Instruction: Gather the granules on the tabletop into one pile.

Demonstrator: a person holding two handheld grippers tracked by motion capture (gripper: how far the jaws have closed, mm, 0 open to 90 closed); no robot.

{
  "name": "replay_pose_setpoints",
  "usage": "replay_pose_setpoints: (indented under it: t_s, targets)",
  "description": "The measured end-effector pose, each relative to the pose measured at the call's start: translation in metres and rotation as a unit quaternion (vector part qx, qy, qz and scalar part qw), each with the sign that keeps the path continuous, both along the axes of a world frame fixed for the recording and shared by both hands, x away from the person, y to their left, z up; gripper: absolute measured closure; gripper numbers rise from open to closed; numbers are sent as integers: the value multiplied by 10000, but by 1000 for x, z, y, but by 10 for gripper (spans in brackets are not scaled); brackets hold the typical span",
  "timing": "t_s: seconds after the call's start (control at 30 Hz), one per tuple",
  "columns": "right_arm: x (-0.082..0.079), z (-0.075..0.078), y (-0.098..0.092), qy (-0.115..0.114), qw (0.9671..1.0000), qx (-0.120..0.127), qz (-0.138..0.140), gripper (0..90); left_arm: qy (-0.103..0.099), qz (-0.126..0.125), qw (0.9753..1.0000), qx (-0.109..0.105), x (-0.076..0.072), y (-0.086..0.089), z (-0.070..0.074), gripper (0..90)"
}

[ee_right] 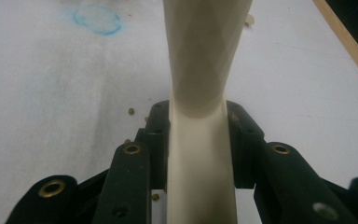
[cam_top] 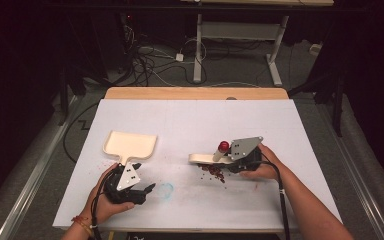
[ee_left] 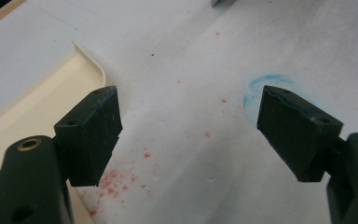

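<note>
High view: left of centre, the cream dustpan (cam_top: 130, 145) lies flat on the white bench (cam_top: 190, 120), its handle just ahead of the left claw (cam_top: 147, 189), which is spread and empty. Right of centre, the right claw (cam_top: 230, 159) grips a cream brush (cam_top: 202, 159) whose red knob (cam_top: 223, 146) stands up; dark red crumbs (cam_top: 214, 172) lie just below it. A risk, as I judge it: a hard sweep would scatter crumbs past the unheld pan.

Left gripper view: the left claw (ee_left: 189, 123) gapes wide, touching nothing; the dustpan's rim (ee_left: 91, 60) runs past the left jaw, red specks (ee_left: 116, 179) and a blue ring (ee_left: 261, 91) between.

Right gripper view: the right claw (ee_right: 198, 140) is clenched on the brush handle (ee_right: 203, 70), which could twist.
</note>
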State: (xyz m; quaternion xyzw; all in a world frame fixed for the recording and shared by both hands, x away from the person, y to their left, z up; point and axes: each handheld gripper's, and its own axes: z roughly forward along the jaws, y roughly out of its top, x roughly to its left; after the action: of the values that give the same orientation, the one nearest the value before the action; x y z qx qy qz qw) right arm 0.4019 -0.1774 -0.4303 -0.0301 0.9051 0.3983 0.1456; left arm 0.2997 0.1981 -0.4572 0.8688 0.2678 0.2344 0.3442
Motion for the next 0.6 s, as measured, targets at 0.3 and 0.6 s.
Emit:
replay_pose_setpoints:
  t_s: [0.3,0.6]
  targets:
    - [-1,10,-7,-289,9978,425,-427,674,-1,7,10000,7,0,0,0,212]
    - [-28,42,-27,-63,9949,947,-337,674,-16,9,10000,14,0,0,1,211]
